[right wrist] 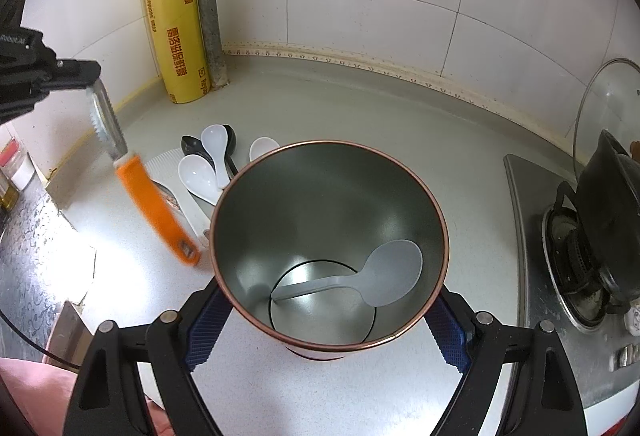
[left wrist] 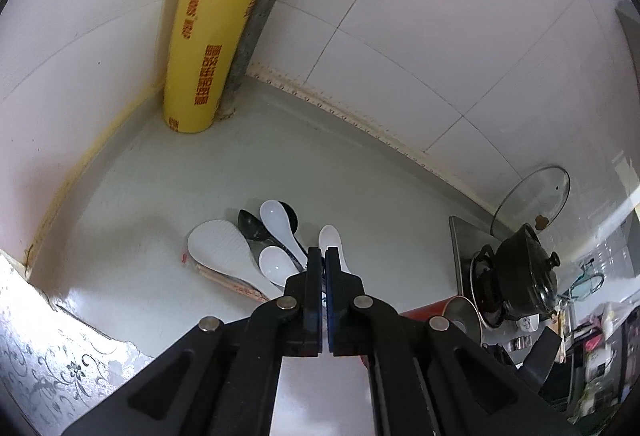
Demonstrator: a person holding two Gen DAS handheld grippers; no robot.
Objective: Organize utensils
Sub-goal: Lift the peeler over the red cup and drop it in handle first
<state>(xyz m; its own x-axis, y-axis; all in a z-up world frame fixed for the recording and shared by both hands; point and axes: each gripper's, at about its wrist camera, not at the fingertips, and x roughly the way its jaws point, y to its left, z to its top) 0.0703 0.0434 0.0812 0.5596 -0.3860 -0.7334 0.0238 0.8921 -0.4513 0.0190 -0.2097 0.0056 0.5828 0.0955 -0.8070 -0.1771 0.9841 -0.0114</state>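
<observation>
The left gripper [right wrist: 94, 84] is clenched on the metal blade of a peeler [right wrist: 156, 204], whose orange handle hangs down over the tabletop [right wrist: 360, 108]. It looks light and stiff, but a smooth blade pinched at the tip could swivel or slip. Just right of it lies the pile: a ridged rice paddle [left wrist: 220, 244], white spoons [left wrist: 276, 220] and a black spoon [left wrist: 252, 224], overlapping. The white spoons look ceramic, so probably slick and chippable; their handles seem the safest hold. Behind stands a yellow roll [right wrist: 172, 8] reading "Reynolds WRAP" with Chinese characters I cannot read. Further right, the right gripper [right wrist: 324, 332] grasps the tin [right wrist: 328, 196], thin-walled and likely light, with one grey scoop [right wrist: 384, 272] inside.
</observation>
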